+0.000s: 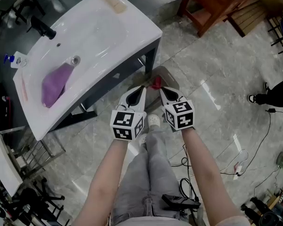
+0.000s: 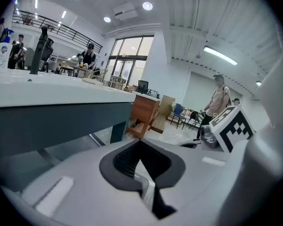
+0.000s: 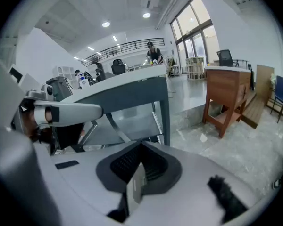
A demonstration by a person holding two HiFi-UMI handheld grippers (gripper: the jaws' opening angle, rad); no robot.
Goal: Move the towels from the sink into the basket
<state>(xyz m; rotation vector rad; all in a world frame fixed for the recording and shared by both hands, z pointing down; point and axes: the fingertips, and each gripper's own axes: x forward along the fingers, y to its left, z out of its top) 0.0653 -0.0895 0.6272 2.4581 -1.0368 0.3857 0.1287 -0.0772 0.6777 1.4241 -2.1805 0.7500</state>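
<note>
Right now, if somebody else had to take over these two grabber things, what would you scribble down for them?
Left gripper: fingers shut, empty. Right gripper: the same. Both hang over the floor beside the sink.
Purple towel lies in the sink, by the drain.
Something red sits below the grippers, perhaps already in what may be the basket; unclear.
Left to do: the purple towel.

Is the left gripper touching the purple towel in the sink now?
Apart. The head view shows the purple towel lying in the sink, while the left gripper is over the floor, with a wide gap between them.
</note>
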